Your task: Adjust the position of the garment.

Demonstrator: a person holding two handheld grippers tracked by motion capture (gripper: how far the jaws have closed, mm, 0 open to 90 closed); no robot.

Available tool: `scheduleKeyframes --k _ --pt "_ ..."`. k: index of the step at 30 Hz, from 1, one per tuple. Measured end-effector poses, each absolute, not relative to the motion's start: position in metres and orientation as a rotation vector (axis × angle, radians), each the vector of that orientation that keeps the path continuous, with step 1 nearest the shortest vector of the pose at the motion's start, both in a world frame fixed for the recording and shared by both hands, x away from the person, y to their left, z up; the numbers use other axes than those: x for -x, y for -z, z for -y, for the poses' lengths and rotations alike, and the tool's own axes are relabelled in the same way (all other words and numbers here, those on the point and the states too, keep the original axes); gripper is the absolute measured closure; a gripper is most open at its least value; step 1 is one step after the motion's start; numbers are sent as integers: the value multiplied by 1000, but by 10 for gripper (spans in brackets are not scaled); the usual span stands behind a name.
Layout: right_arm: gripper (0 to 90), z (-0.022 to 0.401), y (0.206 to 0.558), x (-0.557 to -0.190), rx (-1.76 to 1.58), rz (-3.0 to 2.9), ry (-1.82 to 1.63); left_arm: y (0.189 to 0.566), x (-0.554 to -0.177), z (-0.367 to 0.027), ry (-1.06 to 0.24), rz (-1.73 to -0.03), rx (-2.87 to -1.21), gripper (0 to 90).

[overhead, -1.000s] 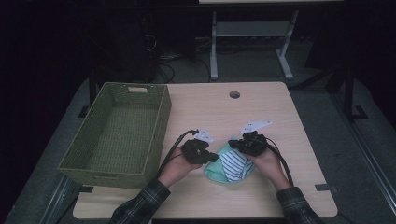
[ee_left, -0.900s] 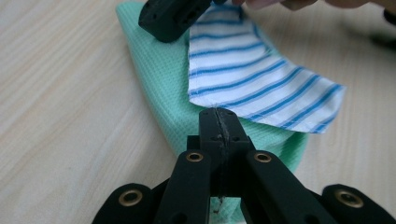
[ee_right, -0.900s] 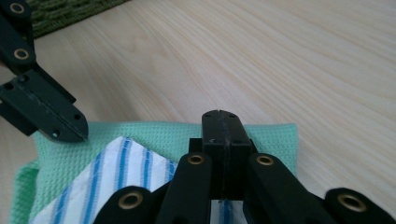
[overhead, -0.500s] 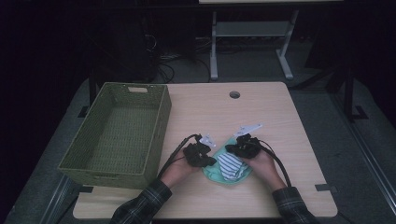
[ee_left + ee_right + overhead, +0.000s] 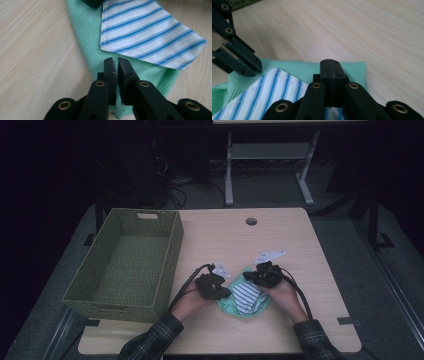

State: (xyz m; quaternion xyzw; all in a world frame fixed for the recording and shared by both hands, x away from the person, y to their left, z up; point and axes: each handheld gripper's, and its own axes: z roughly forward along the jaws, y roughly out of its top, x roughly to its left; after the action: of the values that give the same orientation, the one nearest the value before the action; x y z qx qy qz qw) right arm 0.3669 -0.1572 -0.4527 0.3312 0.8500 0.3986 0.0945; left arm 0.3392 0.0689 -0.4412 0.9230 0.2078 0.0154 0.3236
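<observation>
A mint green cloth [image 5: 227, 307] lies on the table near its front edge, with a white cloth with blue stripes [image 5: 247, 296] folded on top of it. My left gripper [image 5: 226, 292] rests at the cloths' left side. In the left gripper view its jaws have just been opening; the left gripper [image 5: 117, 60] stands a narrow slit apart over the green cloth [image 5: 85, 37], just short of the striped cloth [image 5: 145, 30], with nothing seen between the pads. My right gripper [image 5: 329, 60] is shut above the green cloth's [image 5: 354, 67] far edge; a pinch on fabric I cannot make out.
A woven green basket [image 5: 172, 250] stands empty at the table's left side, close to my left hand. The wooden table [image 5: 280, 235] has a round cable hole [image 5: 251, 221] near its far edge. Cables trail from both grippers toward the person.
The right hand has drifted slightly left and toward the person. The cloths lie a little lower and flatter. The left hand has stayed put.
</observation>
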Motion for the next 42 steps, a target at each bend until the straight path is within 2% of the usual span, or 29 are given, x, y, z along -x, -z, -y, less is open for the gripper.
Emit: scheduleKeyframes --k 3,15,23,42 --pt "900 162 447 -371 -999 -2507 -1199 438 -334 -74 -43 -556 -2406 780" --pt "900 148 441 -397 -991 -2511 -1160 440 -320 -101 -122 -622 -2393 454" --pt "900 139 451 -406 -1002 -2546 -1115 453 -312 -106 -159 -657 -2424 147" --pt "900 172 460 -408 -1087 -2541 -984 459 -313 -109 -167 -652 -2416 128"
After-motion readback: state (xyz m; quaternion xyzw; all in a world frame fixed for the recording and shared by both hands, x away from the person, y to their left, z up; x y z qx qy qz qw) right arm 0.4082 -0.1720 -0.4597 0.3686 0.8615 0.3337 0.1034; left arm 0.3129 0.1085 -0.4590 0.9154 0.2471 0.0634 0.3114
